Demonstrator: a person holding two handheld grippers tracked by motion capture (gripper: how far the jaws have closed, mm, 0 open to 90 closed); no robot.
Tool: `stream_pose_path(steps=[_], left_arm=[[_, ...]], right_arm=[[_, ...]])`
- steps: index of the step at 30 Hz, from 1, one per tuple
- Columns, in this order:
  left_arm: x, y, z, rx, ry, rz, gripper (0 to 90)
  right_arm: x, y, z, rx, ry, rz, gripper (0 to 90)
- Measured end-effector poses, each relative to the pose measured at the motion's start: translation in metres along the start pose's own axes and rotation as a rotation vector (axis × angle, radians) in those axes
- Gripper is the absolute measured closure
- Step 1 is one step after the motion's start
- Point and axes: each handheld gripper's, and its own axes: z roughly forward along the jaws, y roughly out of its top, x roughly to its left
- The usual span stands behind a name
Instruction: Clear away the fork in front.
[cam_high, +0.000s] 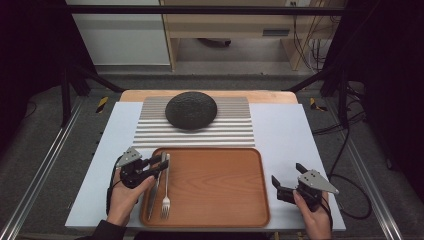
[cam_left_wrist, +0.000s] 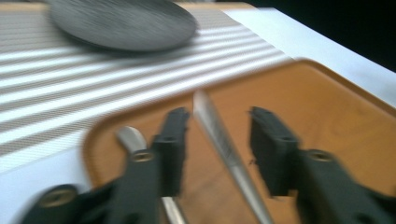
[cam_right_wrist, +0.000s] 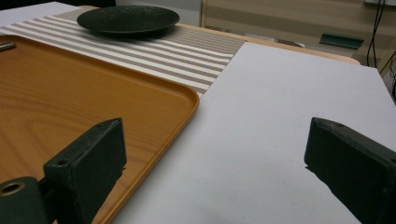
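Blurred throughout in the left gripper view; knife (cam_left_wrist: 224, 144) handle cut off at the bottom edge below the fingers (cam_left_wrist: 173, 149). Second utensil (cam_left_wrist: 133, 140) beside the knife partly hidden, kind unclear. Plate (cam_left_wrist: 123, 21) beyond the knife cropped at top.

Grey floor (cam_high: 45, 165) — pale wooden cabinet (cam_high: 240, 30) behind, cables (cam_high: 312, 47) at right, dark sides.

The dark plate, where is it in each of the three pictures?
High view: the dark plate sits top centre, on the striped mat.
Left gripper view: the plate is at the top left, blurred, cut by the top edge.
Right gripper view: the plate is at the top, left of centre.
Shared landmark: the striped mat under it, just beyond the wooden tray.
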Motion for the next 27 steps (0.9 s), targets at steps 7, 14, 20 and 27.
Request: stream_pose_path(steps=[7, 14, 20, 27], left_arm=[[0.004, -0.003, -0.008, -0.059, 0.088, 0.024, 36.2], [0.003, -0.005, -0.009, -0.065, 0.126, 0.071, 26.7], [0.005, -0.005, -0.013, -0.079, 0.184, 0.106, 23.0], [0.007, -0.005, -0.017, -0.099, 0.220, 0.141, 19.7]], right_arm=[[0.001, 0.000, 0.001, -0.002, 0.001, -0.006, 5.8], [0.001, 0.000, 0.001, -0.006, 0.002, -0.005, 5.7], [0.002, 0.001, 0.001, -0.007, 0.000, -0.008, 5.4], [0.002, 0.001, 0.000, -0.009, -0.001, -0.004, 4.5]])
